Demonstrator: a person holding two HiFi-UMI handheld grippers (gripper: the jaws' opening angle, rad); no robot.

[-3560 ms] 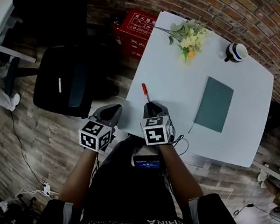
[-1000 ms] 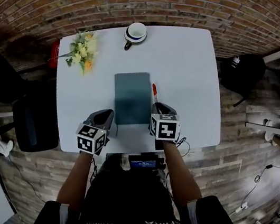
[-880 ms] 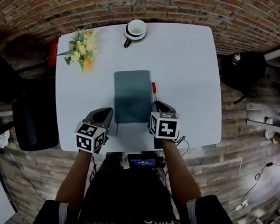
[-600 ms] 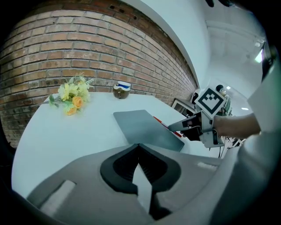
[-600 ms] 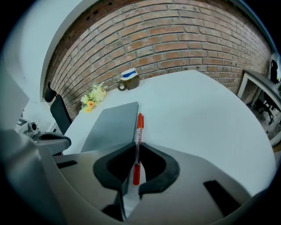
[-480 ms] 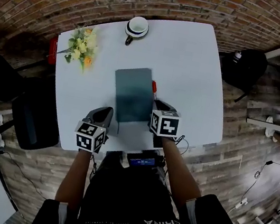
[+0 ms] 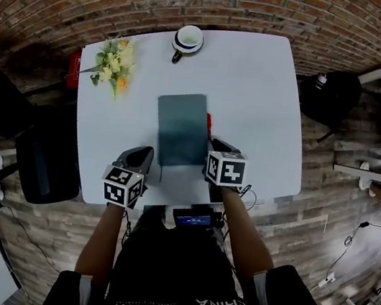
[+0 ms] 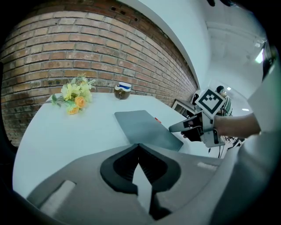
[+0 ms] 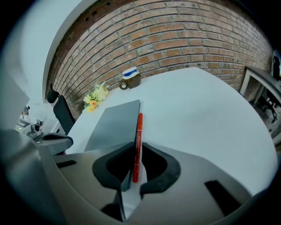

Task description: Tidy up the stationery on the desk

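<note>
A grey-green notebook (image 7: 182,129) lies flat in the middle of the white desk (image 7: 265,103). A red pen (image 9: 138,140) lies along the notebook's (image 9: 115,124) right edge, its near end between the jaws of my right gripper (image 9: 137,150). Those jaws have just been opening, and a gap shows beside the pen. In the head view the pen (image 7: 209,123) pokes out ahead of the right gripper (image 7: 217,145). My left gripper (image 7: 145,153) hovers shut and empty at the desk's near edge, left of the notebook (image 8: 145,127).
A bunch of yellow flowers (image 7: 112,65) lies at the desk's far left corner. A cup (image 7: 188,39) stands at the far edge. A black office chair (image 7: 43,159) stands left of the desk. A brick wall runs behind it.
The right gripper brought the pen from the desk's left part to the notebook's right edge. Over the last second the pen settled closer against that edge. The left gripper stayed put.
</note>
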